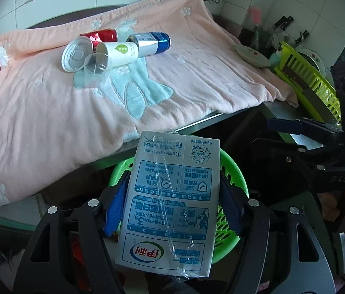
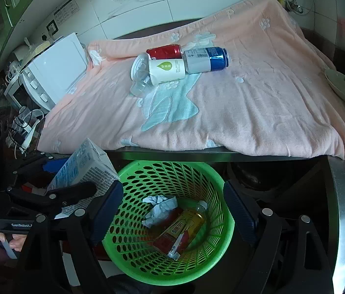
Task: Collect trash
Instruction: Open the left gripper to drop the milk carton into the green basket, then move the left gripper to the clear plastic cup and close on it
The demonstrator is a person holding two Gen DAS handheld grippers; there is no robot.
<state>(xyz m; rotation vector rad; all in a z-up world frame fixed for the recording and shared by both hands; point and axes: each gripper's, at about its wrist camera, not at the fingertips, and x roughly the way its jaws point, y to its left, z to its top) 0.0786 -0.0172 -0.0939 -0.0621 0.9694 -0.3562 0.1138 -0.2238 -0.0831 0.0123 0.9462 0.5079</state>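
Observation:
My left gripper [image 1: 172, 196] is shut on a silver-blue milk carton [image 1: 170, 203], held tilted over the green mesh basket [image 1: 231, 176]. In the right wrist view the carton [image 2: 84, 166] hangs at the basket's left rim. My right gripper [image 2: 172, 196] stands open above the basket [image 2: 148, 171] with nothing between its fingers. A crumpled paper [image 2: 160, 208] and a yellow-red bottle [image 2: 184, 227] lie inside the basket. On the pink blanket [image 2: 246, 98] lie a red can [image 2: 165, 51], a blue-silver can [image 2: 206, 60], a white cup [image 2: 166, 69], a clear plastic cup [image 2: 140, 83] and a pull-tab lid [image 2: 139, 65].
The basket sits below the metal counter edge [image 2: 197, 156]. A dish [image 2: 344, 85] rests at the blanket's right corner. A white appliance [image 2: 55, 68] and cables crowd the left. A lime dish rack [image 1: 307, 80] with a cleaver stands to the right.

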